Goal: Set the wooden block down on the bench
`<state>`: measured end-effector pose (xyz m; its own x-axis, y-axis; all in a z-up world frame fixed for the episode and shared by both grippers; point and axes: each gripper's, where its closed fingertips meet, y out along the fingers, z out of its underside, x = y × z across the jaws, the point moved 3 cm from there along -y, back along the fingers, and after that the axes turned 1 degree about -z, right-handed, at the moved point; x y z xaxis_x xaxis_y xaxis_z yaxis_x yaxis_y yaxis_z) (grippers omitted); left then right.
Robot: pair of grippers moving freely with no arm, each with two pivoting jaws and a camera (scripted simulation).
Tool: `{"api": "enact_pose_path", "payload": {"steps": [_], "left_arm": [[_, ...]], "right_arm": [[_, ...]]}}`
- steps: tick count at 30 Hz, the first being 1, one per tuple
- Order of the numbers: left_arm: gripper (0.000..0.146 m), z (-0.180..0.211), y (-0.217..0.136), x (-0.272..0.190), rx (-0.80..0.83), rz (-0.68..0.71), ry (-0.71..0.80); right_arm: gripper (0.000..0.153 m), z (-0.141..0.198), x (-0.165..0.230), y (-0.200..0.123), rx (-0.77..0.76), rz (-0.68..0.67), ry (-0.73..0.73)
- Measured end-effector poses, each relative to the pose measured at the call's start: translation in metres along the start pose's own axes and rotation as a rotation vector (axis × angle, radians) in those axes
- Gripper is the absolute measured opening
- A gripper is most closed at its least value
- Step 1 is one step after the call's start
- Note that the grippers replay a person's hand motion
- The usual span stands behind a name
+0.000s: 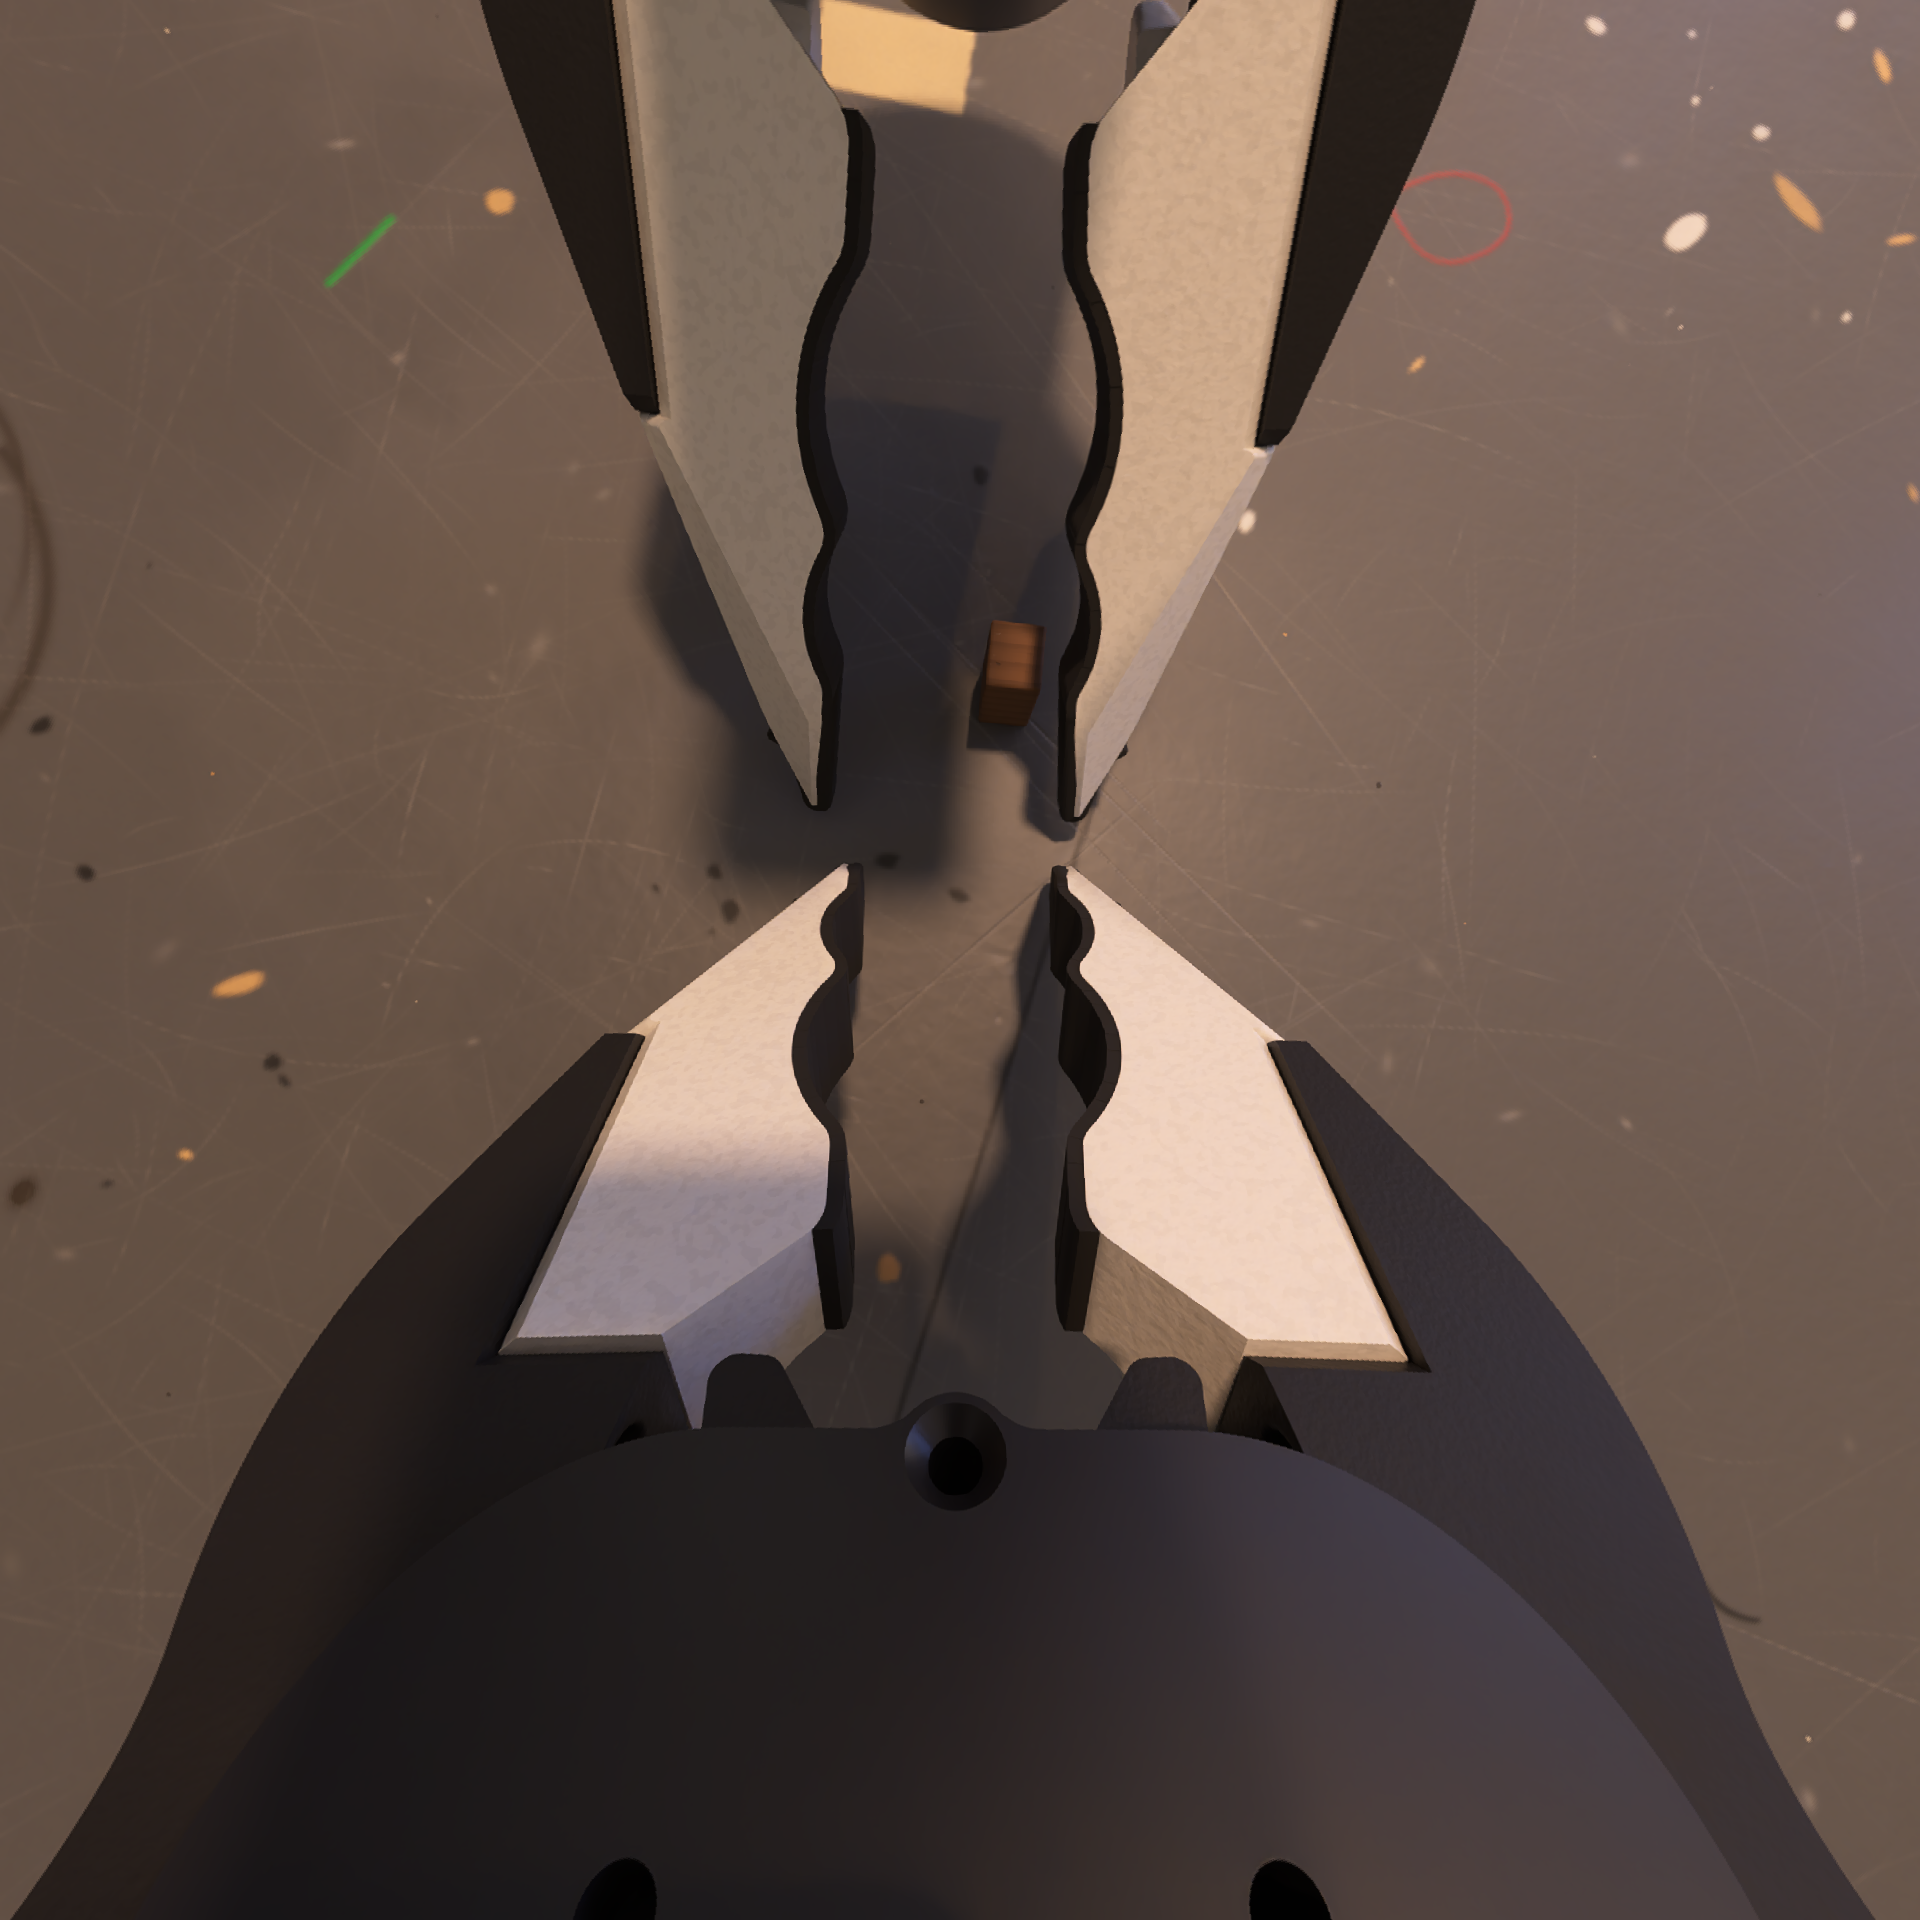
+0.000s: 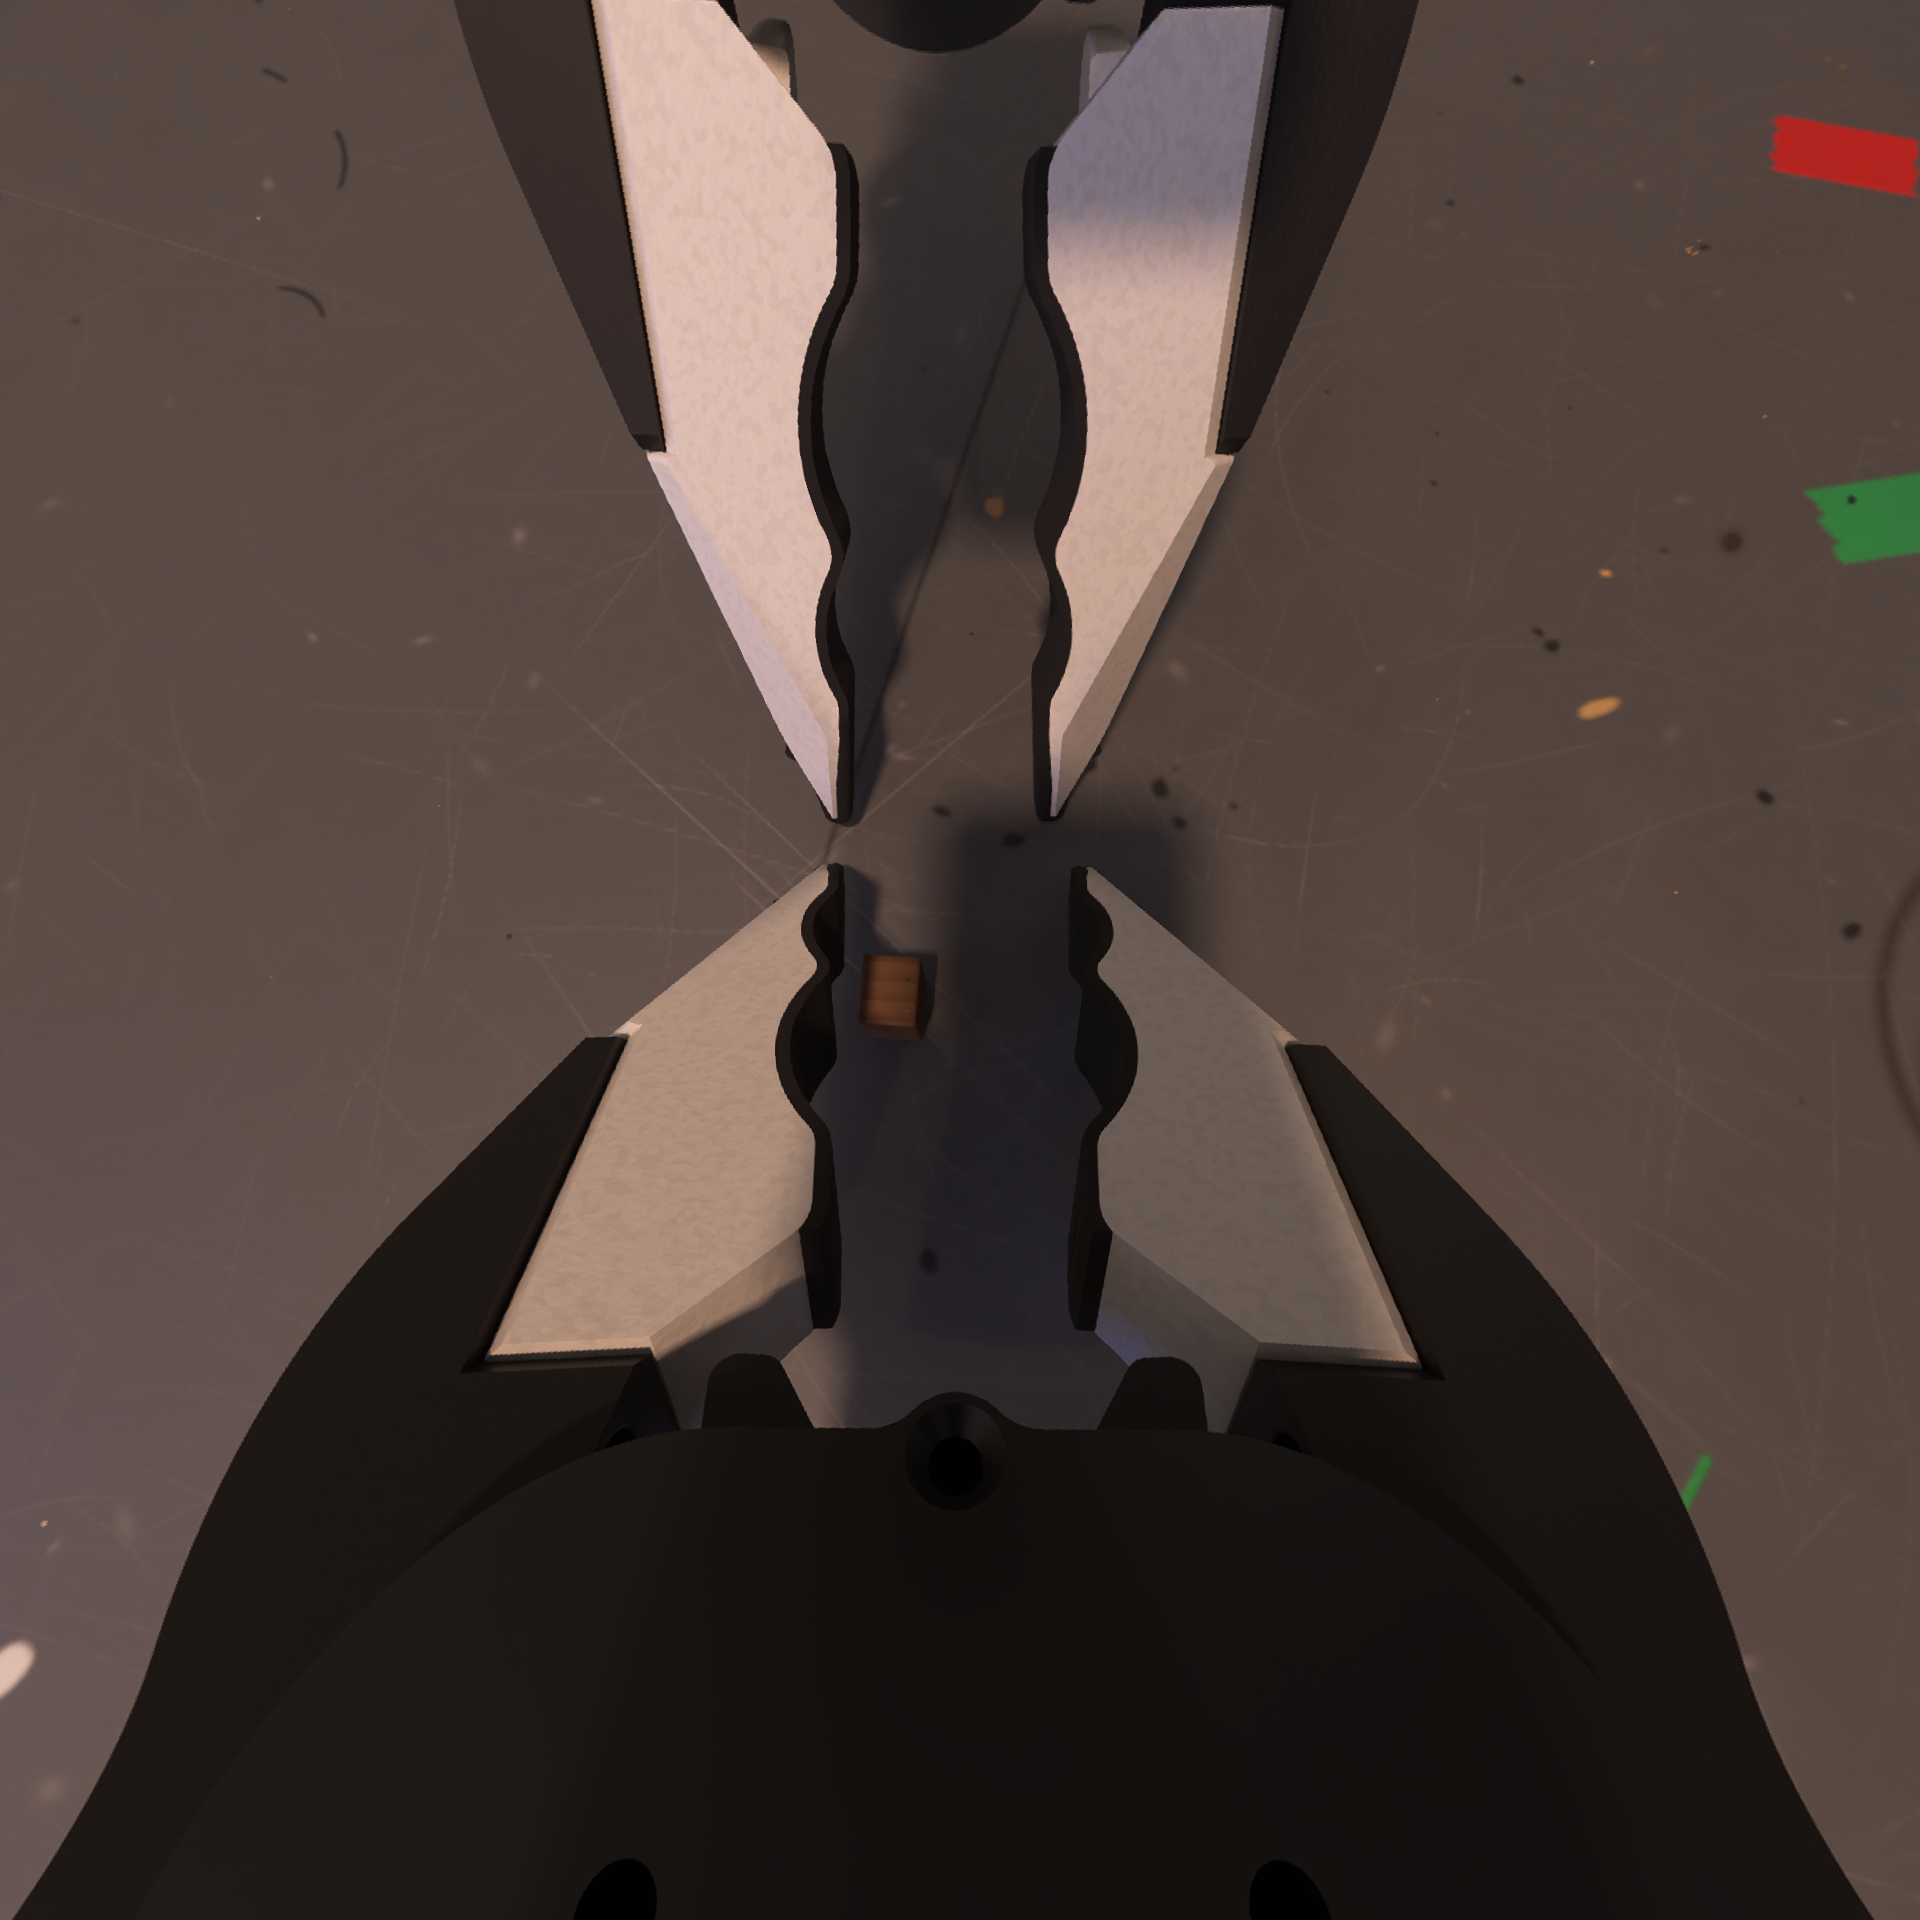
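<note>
Okay so, quick read from the remote seat. Both cameras look pretty much straight down at the scuffed grey surface [image 1: 312,623], with the two tongs pointing tip to tip and a thin gap between them.

The wooden block [image 2: 891,997] looks tiny and, as far as I can judge, is lying flat on the surface well below the tongs with its own little shadow. In the right wrist view it sits in the gap of the right tongs [image 2: 956,883], close beside one finger but lower down, not touching it. In the left wrist view it shows beyond my left tongs [image 1: 956,883], again inside the right pair's gap.

Tongs state: both pairs are spread moderately, with clear daylight between the wavy pads, and neither one grips or touches anything.

So I'd call the set-down basically done. To finish it well, I'd keep both pairs spread and back them away straight, without any sideways drift. I'd also watch the two sets of tips, since they're close enough to clip each other. No need to go back down near the block.
</note>
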<state>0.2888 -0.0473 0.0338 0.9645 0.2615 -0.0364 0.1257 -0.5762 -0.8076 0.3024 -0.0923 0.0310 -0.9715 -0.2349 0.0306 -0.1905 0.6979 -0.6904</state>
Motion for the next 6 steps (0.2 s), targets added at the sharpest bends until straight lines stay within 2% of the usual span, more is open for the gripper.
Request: {"api": "enact_pose_path", "payload": {"steps": [6], "left_arm": [[0.034,-0.0003,-0.0001,-0.0004,-0.001,0.007,0.005]], "right_arm": [[0.041,0.0000,-0.0009,-0.0001,-0.005,-0.007,0.006]]}}
